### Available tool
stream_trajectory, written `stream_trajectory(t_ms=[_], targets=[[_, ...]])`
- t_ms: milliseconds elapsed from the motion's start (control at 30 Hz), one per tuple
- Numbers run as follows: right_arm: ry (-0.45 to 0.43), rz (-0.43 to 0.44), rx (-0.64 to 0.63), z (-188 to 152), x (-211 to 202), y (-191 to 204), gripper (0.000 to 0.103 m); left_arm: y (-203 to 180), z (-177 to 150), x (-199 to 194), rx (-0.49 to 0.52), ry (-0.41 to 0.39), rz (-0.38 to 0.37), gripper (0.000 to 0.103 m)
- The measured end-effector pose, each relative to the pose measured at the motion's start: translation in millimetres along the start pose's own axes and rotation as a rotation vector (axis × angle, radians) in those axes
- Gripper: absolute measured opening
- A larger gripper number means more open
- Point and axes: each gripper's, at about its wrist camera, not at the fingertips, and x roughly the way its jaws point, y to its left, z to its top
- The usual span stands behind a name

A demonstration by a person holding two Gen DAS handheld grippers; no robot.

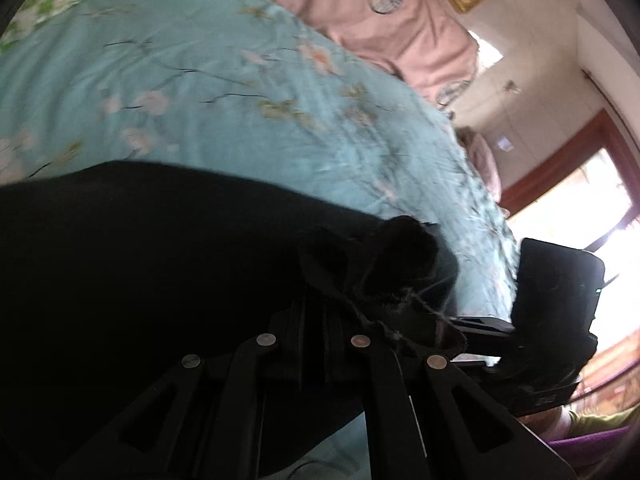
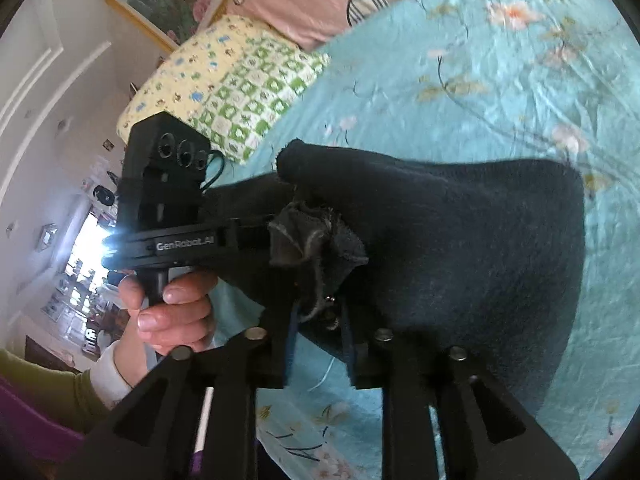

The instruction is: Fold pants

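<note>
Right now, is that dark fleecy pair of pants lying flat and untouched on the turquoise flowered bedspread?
No: both the left gripper and the right gripper pinch bunched edges of the dark pants above the turquoise bedspread.

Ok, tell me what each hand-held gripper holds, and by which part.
Both hold the black pants: the left hand-held gripper and right hand-held gripper each pinch a bunched, frayed edge.

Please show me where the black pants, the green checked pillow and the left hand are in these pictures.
black pants point(image 2: 460, 240), right wrist view, on the broad flat cloth.
green checked pillow point(image 2: 248, 96), right wrist view, on its checked top.
left hand point(image 2: 172, 312), right wrist view, on the curled fingers.
</note>
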Motion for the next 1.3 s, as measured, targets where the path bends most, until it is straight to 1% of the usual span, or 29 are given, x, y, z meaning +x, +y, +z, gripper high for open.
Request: stream_trajectory(t_ms=[33,67,100,133,200,233,300,367,467,633,700,833,967,1033,1067,1100,1200,1300], targets=[[0.0,0.003,-0.003,-0.5,1.2,0.9,0.033,2.9,-2.1,-2.3,-0.008,-0.005,0.006,0.005],[-0.001,0.004,-0.009,-1.4,0.8,2.7,0.034,6.8,-4.7,-6.0,-0.024,-0.015,0.009,0.006],[-0.002,0.005,-0.019,-1.6,1.2,4.7,0.039,9.6,-6.6,-9.8,-0.036,-0.023,0.012,0.009],[-0.002,0.007,-0.026,-3.9,0.9,7.1,0.043,12.6,-9.2,-14.3,-0.048,-0.034,0.019,0.01],[-0.001,0.007,-0.043,-3.6,2.6,11.8,0.045,16.8,-14.7,-23.7,-0.067,-0.06,0.055,0.01],[0.0,0.009,-0.047,-3.1,3.8,14.1,0.046,16.8,-16.6,-27.8,-0.073,-0.074,0.079,0.01],[0.004,0.019,-0.057,-3.0,4.7,19.0,0.046,19.2,-22.4,-36.1,-0.089,-0.093,0.109,0.015],[0.0,0.035,-0.067,-2.7,3.7,23.6,0.046,23.0,-28.7,-43.6,-0.112,-0.106,0.104,0.016],[-0.026,0.042,-0.082,0.3,-2.3,30.7,0.046,27.8,-35.6,-53.9,-0.146,-0.12,0.11,0.02],[-0.088,0.052,-0.084,9.1,-18.8,36.1,0.046,36.2,-48.3,-71.3,-0.2,-0.157,0.132,0.02],[-0.102,0.048,-0.089,13.1,-21.7,37.5,0.046,40.6,-54.6,-78.7,-0.23,-0.184,0.156,0.02],[-0.112,0.061,-0.084,20.4,-18.6,38.5,0.046,52.3,-61.2,-88.3,-0.285,-0.208,0.152,0.02],[-0.105,0.087,-0.059,25.2,-9.5,38.6,0.046,59.1,-68.2,-100.0,-0.326,-0.236,0.174,0.022],[-0.096,0.094,-0.064,28.1,-3.2,42.5,0.046,61.4,-71.9,-106.9,-0.343,-0.251,0.185,0.03],[-0.091,0.096,-0.067,29.1,-0.5,44.9,0.046,63.1,-75.0,-113.4,-0.356,-0.266,0.197,0.037],[-0.085,0.099,-0.071,30.7,3.1,47.9,0.046,63.7,-76.7,-116.9,-0.362,-0.275,0.203,0.04],[-0.065,0.106,-0.089,35.1,13.7,56.9,0.046,70.0,-86.4,-134.2,-0.4,-0.311,0.23,0.04],[-0.046,0.109,-0.108,40.0,25.1,64.4,0.055,80.5,-97.8,-150.3,-0.452,-0.34,0.24,0.04]])
